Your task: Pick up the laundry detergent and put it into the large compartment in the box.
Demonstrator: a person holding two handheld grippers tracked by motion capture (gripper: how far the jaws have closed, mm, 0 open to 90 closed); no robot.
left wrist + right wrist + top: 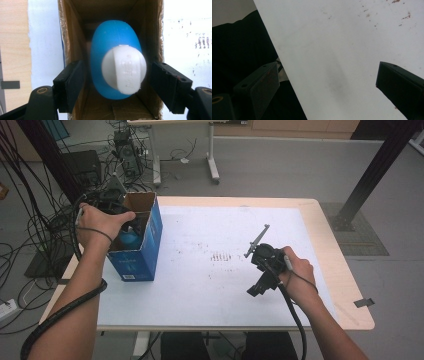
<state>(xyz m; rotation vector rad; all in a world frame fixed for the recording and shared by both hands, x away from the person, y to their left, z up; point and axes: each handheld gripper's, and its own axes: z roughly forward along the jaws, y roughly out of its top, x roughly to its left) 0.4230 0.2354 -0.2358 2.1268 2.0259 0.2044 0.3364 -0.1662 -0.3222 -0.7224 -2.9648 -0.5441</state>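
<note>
An open-topped blue cardboard box (pixel 145 252) stands at the left end of the table. Inside it sits a blue bottle (pixel 112 37) with a white cap (pixel 124 68), facing up toward the camera. My left gripper (pixel 120 82) reaches down into the box opening, open, its pads (pixel 75 82) standing apart from the cap on both sides. In the high view the person's left hand (pixel 100 222) covers most of that gripper. My right gripper (pixel 259 287) hovers over the white mat toward the front right, open (pixel 327 82) with nothing between its jaws.
A white mat (pixel 225 270) covers most of the wooden table (pixel 340 265), with faint brown marks near its middle. Tangled cables (pixel 30 220) lie on the floor at the left. A black post (pixel 370 175) rises at the right, and another table's legs (pixel 212 165) stand behind.
</note>
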